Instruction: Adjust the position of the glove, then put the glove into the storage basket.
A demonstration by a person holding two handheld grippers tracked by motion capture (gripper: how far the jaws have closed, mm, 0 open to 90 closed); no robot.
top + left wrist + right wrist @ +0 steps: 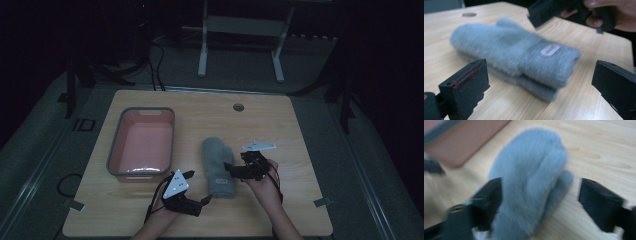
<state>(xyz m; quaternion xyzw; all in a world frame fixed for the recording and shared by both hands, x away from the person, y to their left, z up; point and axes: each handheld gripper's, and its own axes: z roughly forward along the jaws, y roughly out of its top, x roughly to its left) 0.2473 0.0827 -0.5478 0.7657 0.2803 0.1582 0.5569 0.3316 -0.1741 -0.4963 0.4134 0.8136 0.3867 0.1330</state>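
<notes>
On the left of the pale wooden surface [280,210] sits a pink tub [142,143] with a grey rim, lying lengthwise away from the person. Just below its near right corner the left tool [204,200] rests low over the wood in the person's left hand [162,216], its jaws standing well apart with nothing between them and pointing right toward the mittens. At the middle of the surface lie the grey woolly mittens [218,166], stacked one on the other, cuffs toward the person and fingertips away; a small pale label shows on the upper cuff in the left gripper view. Against their right side the right tool [231,171] is held in the right hand [264,185], its jaws spread wide on either side of the mittens' cuff end; the blur hides whether the pads touch the wool. Near the far edge of the surface is a small round grommet [238,107]. Beyond lies a dim room with grey floor, dark cables [155,67] at the left and a white table frame [240,40] at the back.
</notes>
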